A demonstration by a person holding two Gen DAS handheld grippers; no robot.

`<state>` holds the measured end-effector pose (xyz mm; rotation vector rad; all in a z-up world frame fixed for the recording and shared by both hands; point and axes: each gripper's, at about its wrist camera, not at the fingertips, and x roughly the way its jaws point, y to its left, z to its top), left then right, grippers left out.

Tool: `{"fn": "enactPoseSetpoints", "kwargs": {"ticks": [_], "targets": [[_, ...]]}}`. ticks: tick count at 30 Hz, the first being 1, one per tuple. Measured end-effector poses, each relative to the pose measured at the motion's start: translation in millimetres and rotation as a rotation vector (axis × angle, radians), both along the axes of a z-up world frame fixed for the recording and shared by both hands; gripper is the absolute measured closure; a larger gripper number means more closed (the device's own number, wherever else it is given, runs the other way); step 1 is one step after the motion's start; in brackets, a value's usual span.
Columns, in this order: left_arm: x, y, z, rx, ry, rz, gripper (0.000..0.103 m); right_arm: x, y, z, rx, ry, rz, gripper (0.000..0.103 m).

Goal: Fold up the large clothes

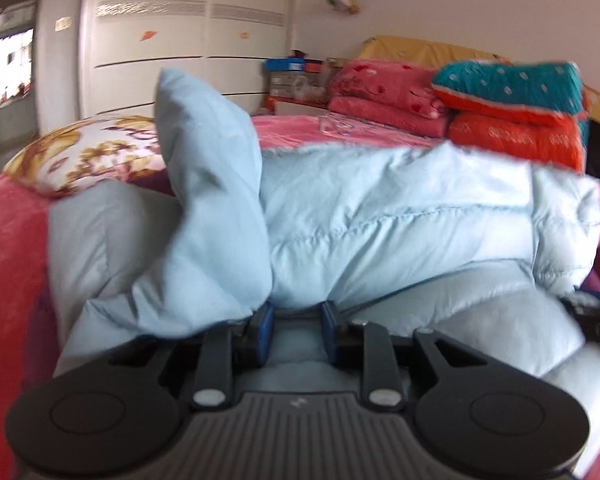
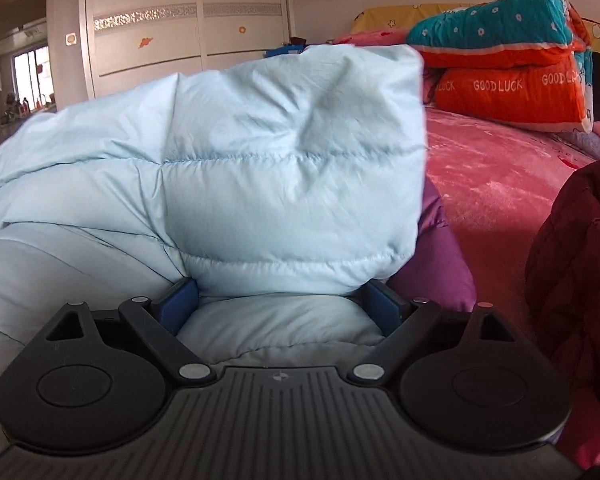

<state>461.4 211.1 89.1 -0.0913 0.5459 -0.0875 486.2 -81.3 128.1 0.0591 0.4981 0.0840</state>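
Both claws are low over the bed now. The pale blue quilted puffer jacket (image 1: 380,216) lies bunched across the pink fleece bed cover (image 2: 496,184), filling most of each view.

Left claw (image 1: 296,332): blue pads set fairly narrow, a fold of the jacket running in between them. Padding bulges up right in front, so can't tell if the pads actually press on it. One part of the jacket stands up tall, just left of centre in the left wrist view.

Right claw (image 2: 280,308): pads stand wider, w/ a thick puffy wad of jacket filling the gap edge to edge. Looks gripped on the jacket, fabric bulging up over both pads.

Right wrist view: purple fabric (image 2: 440,272) peeks out beside the jacket's right edge, and a dark maroon quilted garment (image 2: 572,264) sits at far right. Folded orange and teal quilts (image 2: 512,72) stacked at the head of the bed. White wardrobe doors (image 1: 188,32) behind. Floral pillow (image 1: 88,152) at left in the left wrist view.
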Motion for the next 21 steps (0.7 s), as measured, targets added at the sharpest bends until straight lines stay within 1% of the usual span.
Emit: {"fn": "enactPoseSetpoints", "kwargs": {"ticks": [2, 3, 4, 6, 7, 8, 9, 10, 12, 14, 15, 16, 17, 18, 19, 21], "targets": [[-26.7, -1.3, 15.5, -0.015, -0.063, 0.021, 0.072, -22.2, -4.7, 14.4, -0.023, -0.057, -0.038, 0.0], [-42.3, -3.8, 22.3, -0.014, -0.093, 0.026, 0.065, -38.4, -6.3, 20.8, -0.03, -0.094, -0.058, 0.0], [-58.7, -6.9, 27.9, -0.006, -0.11, 0.035, 0.059, -59.5, -8.7, 26.8, -0.021, -0.121, -0.073, 0.0], [-90.4, -12.0, 36.5, -0.005, -0.122, 0.048, 0.054, -85.9, -16.3, 33.8, 0.017, -0.13, -0.068, 0.0], [-107.9, -14.6, 39.1, -0.004, -0.13, 0.036, 0.047, -103.5, -17.9, 36.4, 0.027, -0.136, -0.063, 0.0], [-126.5, -18.0, 39.4, 0.014, -0.142, 0.034, 0.041, -116.1, -16.8, 37.9, 0.024, -0.144, -0.063, 0.0], [-144.0, -24.0, 40.2, 0.044, -0.151, 0.04, 0.03, -131.2, -16.6, 39.5, 0.018, -0.149, -0.063, 0.0], [-163.0, -30.0, 40.0, 0.072, -0.156, 0.041, 0.026, -152.9, -15.6, 41.9, 0.012, -0.154, -0.057, 0.0], [-197.9, -40.9, 40.7, 0.09, -0.152, 0.027, 0.025, -196.3, -12.7, 41.9, 0.013, -0.158, -0.061, 0.0], [-234.3, -49.8, 40.6, 0.079, -0.143, 0.022, 0.02, -238.4, -15.6, 46.0, -0.002, -0.162, -0.06, 0.0], [-252.3, -52.9, 41.9, 0.066, -0.141, 0.022, 0.014, -255.9, -16.1, 47.3, -0.013, -0.165, -0.069, 0.0], [-268.4, -56.3, 44.5, 0.054, -0.141, 0.021, 0.011, -278.0, -17.4, 48.7, -0.021, -0.17, -0.08, 0.0], [-286.4, -58.7, 47.3, 0.045, -0.146, 0.023, 0.01, -298.2, -18.8, 53.3, -0.015, -0.171, -0.085, 0.0], [-302.4, -60.2, 50.8, 0.037, -0.148, 0.028, 0.006, -315.5, -21.6, 56.3, -0.002, -0.168, -0.092, 0.0], [-318.1, -61.9, 54.8, 0.031, -0.145, 0.033, 0.001, -343.1, -26.7, 58.6, 0.013, -0.163, -0.104, 0.0], [-347.8, -67.3, 65.1, 0.034, -0.139, 0.023, 0.001, -377.9, -30.1, 69.3, 0.024, -0.154, -0.129, 0.0]]}}
